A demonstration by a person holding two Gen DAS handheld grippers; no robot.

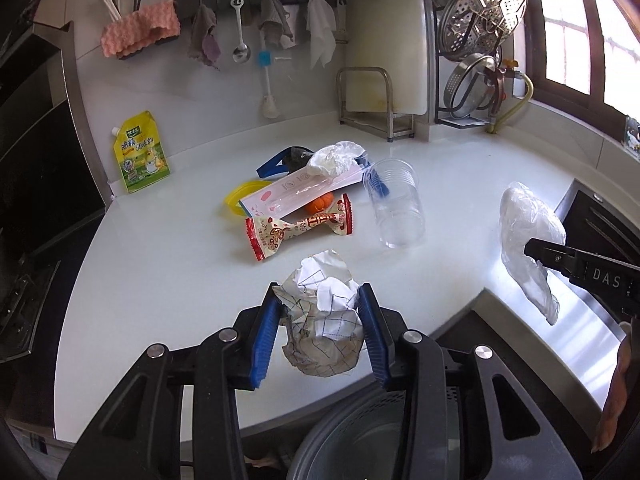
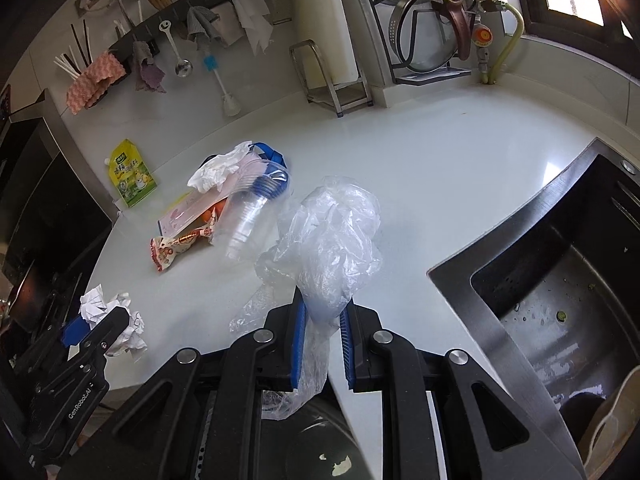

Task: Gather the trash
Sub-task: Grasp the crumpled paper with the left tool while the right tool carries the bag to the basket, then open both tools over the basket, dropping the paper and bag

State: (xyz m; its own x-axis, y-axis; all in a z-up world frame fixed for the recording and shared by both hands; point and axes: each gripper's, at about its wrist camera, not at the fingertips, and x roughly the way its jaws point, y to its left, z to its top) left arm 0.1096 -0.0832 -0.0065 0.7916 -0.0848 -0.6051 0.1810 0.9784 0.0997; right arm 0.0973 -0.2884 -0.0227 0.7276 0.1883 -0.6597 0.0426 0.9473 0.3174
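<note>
White kitchen counter [image 1: 168,272] here, sink [image 2: 560,280] off to the right side of the right wrist view, leftover litter piled mid-frame. Both tools are already loaded. The left gripper [image 1: 320,320] has its blue pads clamped on a crumpled ball of white paper with a blue grid print [image 1: 324,320], held just off the counter at the lower middle of its view. The right gripper [image 2: 323,320] is squeezed tight on a scrunched clear plastic bag [image 2: 332,240], which balloons up above the fingers and trails below them.

What matters next, I reckon: a dark round bin [image 1: 360,448] shows at the bottom edge of both views, right under the fingers. So the drop is straight down and back toward the holder, not forward. Both hands look about equally close to it.
</note>
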